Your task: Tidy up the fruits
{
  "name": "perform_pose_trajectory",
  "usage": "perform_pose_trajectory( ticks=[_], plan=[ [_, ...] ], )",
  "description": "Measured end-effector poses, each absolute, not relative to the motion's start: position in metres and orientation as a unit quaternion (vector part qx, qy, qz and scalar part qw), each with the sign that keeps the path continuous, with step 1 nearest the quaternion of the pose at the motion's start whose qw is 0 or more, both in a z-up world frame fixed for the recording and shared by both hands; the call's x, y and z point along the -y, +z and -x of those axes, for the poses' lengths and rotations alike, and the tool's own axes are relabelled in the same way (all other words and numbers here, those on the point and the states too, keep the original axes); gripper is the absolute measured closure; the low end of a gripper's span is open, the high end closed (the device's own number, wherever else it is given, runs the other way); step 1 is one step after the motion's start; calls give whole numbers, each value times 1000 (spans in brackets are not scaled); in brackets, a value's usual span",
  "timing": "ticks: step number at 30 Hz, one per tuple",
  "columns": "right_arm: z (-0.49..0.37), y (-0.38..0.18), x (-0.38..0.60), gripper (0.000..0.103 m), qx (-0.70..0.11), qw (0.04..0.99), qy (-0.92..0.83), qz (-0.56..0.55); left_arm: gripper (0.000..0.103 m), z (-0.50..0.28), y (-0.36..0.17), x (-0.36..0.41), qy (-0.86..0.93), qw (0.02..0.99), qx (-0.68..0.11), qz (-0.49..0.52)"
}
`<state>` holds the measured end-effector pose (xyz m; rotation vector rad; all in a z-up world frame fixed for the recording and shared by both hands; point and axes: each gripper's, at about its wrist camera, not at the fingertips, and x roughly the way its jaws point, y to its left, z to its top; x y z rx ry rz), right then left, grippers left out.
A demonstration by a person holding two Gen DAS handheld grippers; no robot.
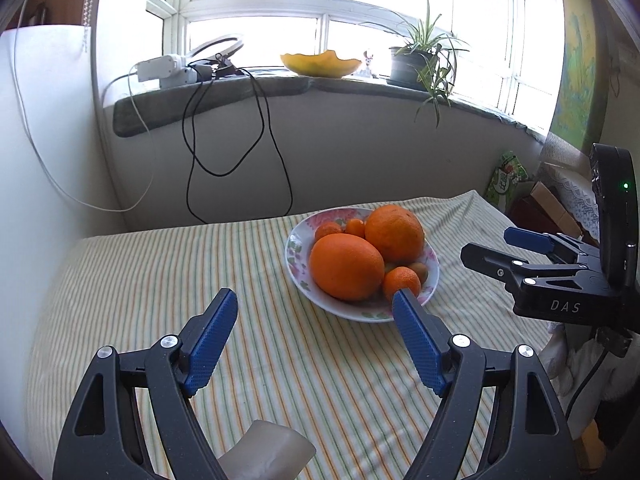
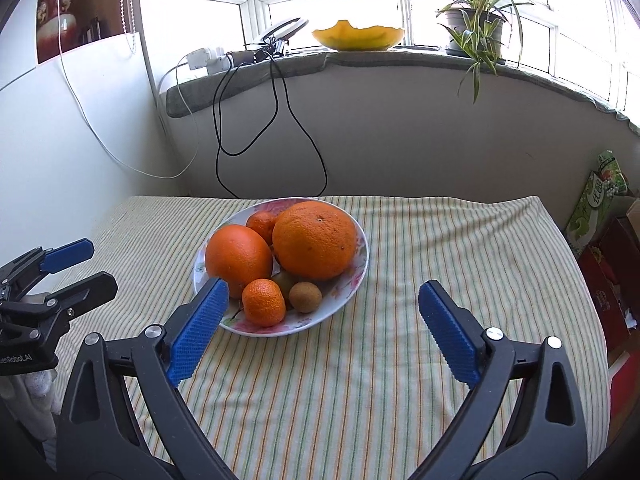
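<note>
Both hand-held grippers stand wide with nothing between their blue pads. Right gripper (image 2: 323, 306) hovers over the striped cloth, aimed down at the near side of the plate; its left pad sits just in front of the plate rim in the picture, though whether it touches cannot be told. Left gripper (image 1: 314, 308) hovers likewise from the other side, its right pad overlapping the plate's near edge in its own view.

Just beyond lies the flowered plate (image 2: 362, 258), on the striped tablecloth (image 2: 400, 380), toward the window side of the table. Piled in it, counted across both views: two large oranges (image 2: 316, 240), touching each other; three small tangerines, one at the front (image 2: 264, 302) and two behind; two kiwis, one brown and clear at the front (image 2: 305, 297), the other mostly hidden under the big fruit.

Risks, as a judgement: the fruit is round and heaped, so lifting one piece may set others rolling off the shallow plate. A pad catching the rim could tip or slide the plate on the loose cloth. Squeezing a kiwi or tangerine hard could bruise it.

Farther out, a windowsill holds one yellow bowl (image 2: 358, 38) and one potted plant (image 2: 476, 26).
</note>
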<state>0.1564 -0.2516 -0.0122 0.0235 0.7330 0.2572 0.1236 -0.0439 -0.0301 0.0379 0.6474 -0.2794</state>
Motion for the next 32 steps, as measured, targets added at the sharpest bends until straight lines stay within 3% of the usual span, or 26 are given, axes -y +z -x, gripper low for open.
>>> perform_pose_trajectory(
  ticks=[32],
  plan=[
    [-158,-20,259,5,-367,922,125,-18,23,-117,-29,46,-123,942,-312,-26]
  ],
)
